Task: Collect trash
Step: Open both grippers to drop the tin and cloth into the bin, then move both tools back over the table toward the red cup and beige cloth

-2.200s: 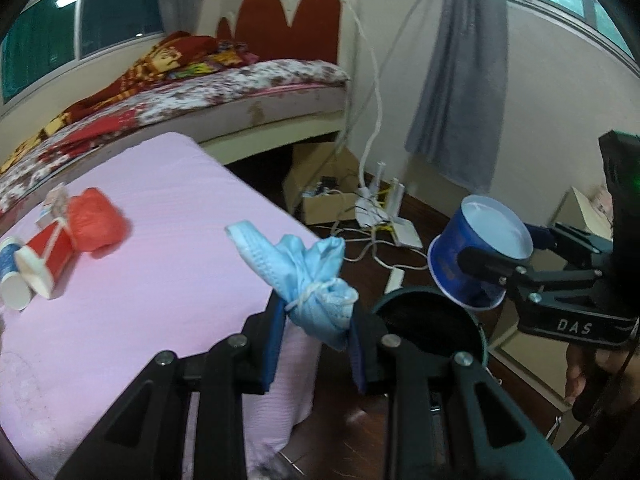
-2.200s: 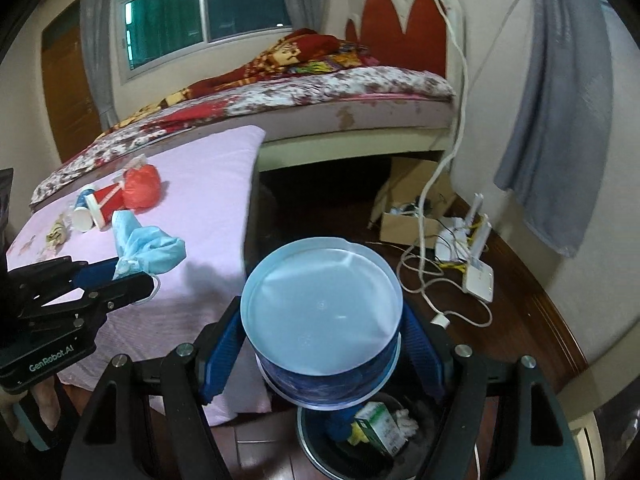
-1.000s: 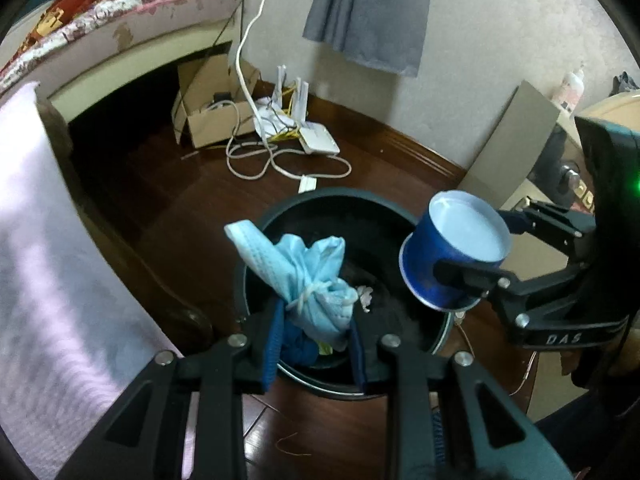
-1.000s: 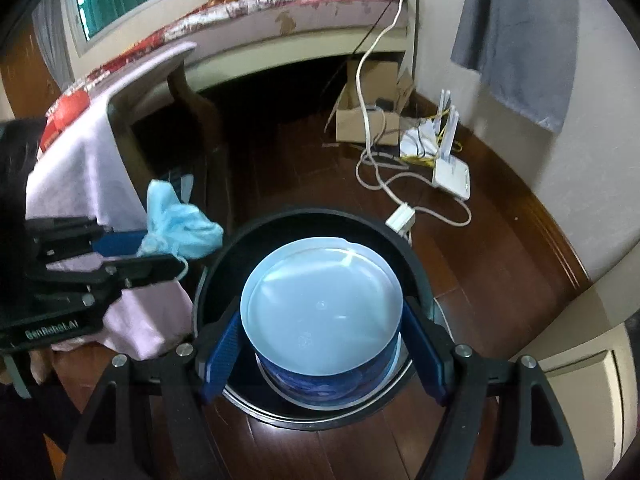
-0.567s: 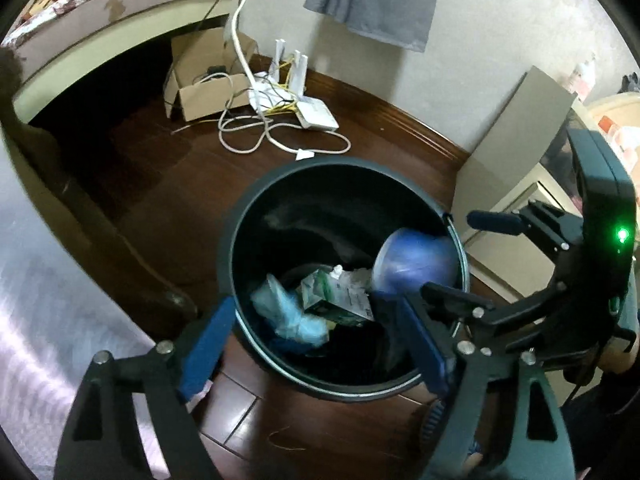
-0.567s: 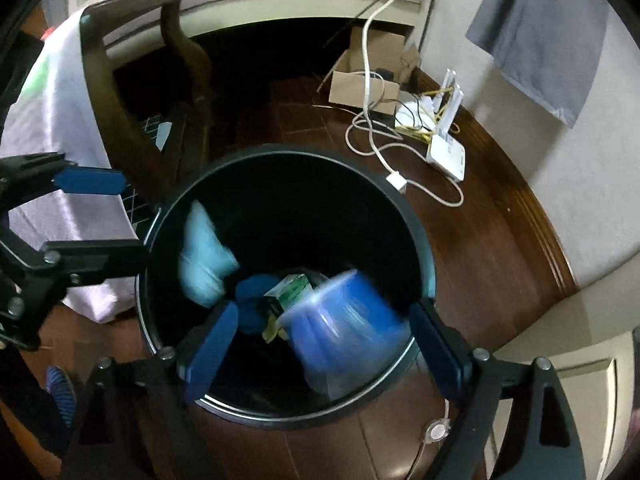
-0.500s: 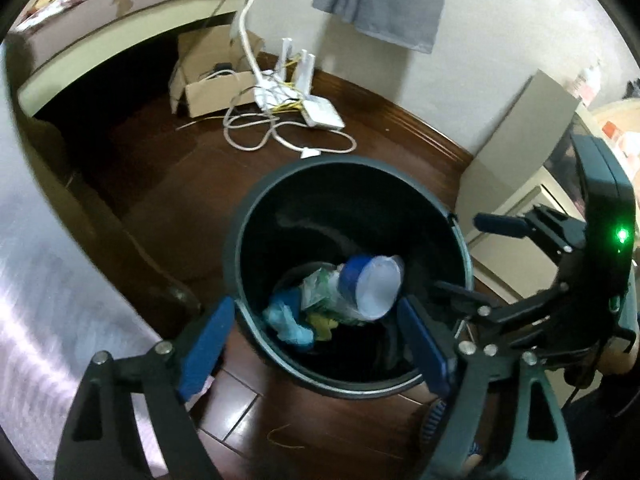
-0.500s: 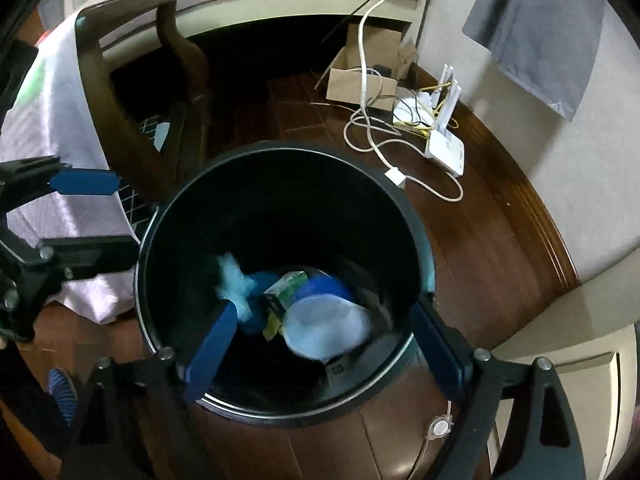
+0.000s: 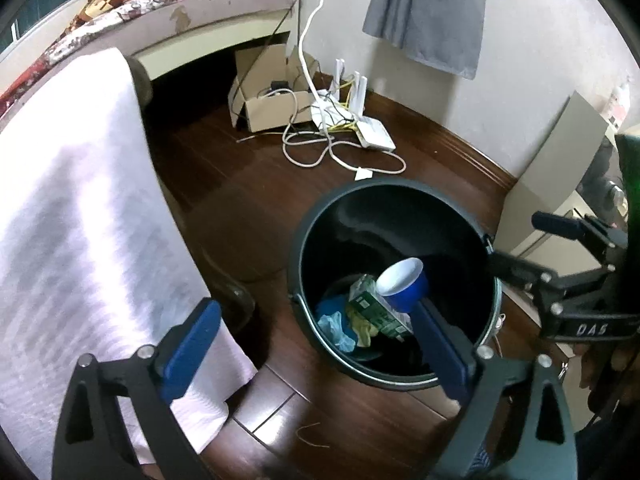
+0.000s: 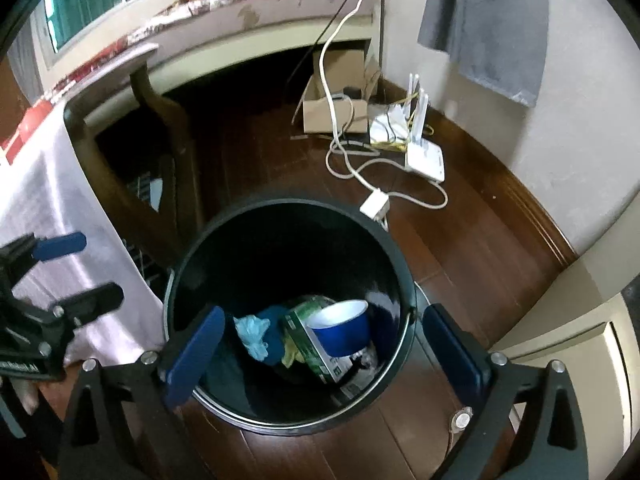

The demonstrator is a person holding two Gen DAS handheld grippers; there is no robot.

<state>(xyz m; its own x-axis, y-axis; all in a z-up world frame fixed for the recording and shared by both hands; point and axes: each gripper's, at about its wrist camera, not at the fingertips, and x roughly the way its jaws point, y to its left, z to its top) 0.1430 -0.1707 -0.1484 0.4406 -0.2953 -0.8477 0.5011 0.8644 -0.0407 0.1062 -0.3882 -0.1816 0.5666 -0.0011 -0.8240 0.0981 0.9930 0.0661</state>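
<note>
- My left gripper (image 9: 316,344) and right gripper (image 10: 320,344) are opening wide, nothing between them
- The blue cup (image 10: 344,330) lies in the black bin (image 10: 400,268), low in the frame
- Drop step looks done; next I should go find more trash

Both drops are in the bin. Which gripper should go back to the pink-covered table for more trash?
Left. The left gripper hangs beside the pink tablecloth, its jaws opening with nothing between them. The right gripper sits over the black round trash bin, farther from the cloth, its jaws also opening and empty.
</note>
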